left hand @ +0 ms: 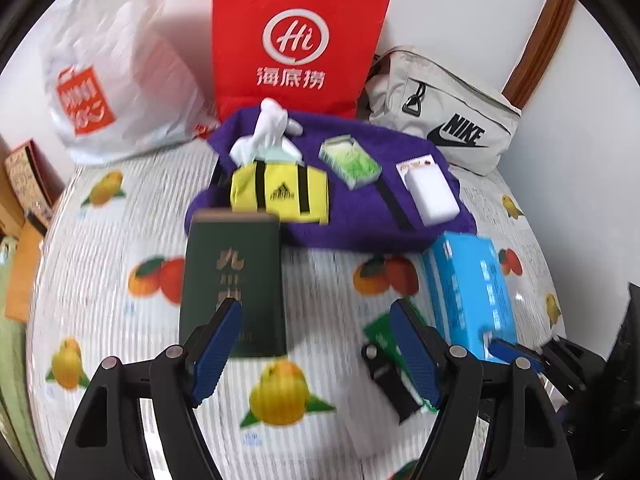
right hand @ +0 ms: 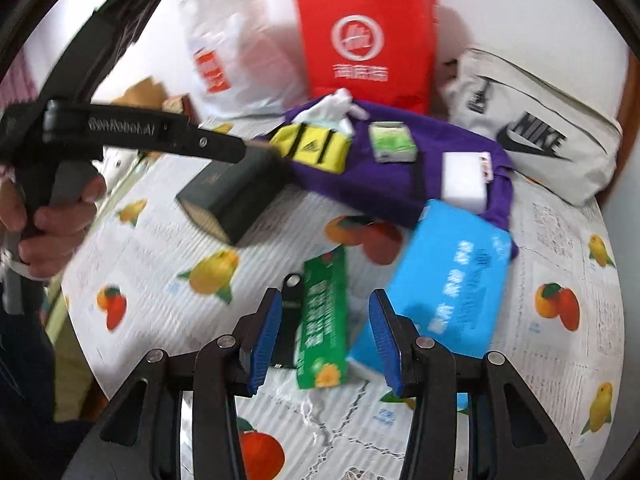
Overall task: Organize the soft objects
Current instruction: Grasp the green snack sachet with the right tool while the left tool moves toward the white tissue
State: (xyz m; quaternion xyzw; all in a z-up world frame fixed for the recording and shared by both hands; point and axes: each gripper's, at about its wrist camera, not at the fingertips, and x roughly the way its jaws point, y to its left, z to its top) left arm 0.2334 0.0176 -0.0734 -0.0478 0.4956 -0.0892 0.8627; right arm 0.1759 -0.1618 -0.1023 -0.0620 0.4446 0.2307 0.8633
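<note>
Fruit-print cloth under white walls

A striped tablecloth (left hand: 320,288) printed with oranges and lemons is covering the table, plain white walls (left hand: 460,8) are rising behind, and brown wooden trim (left hand: 540,40) is running up the corner.

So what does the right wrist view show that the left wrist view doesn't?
Only the right wrist view shows the person's hand holding the left gripper from the side. Only the left wrist view shows the brown boxes at the table's left edge clearly. Both share the red bag, purple cloth, yellow pouch, blue pack and dark green box.
</note>
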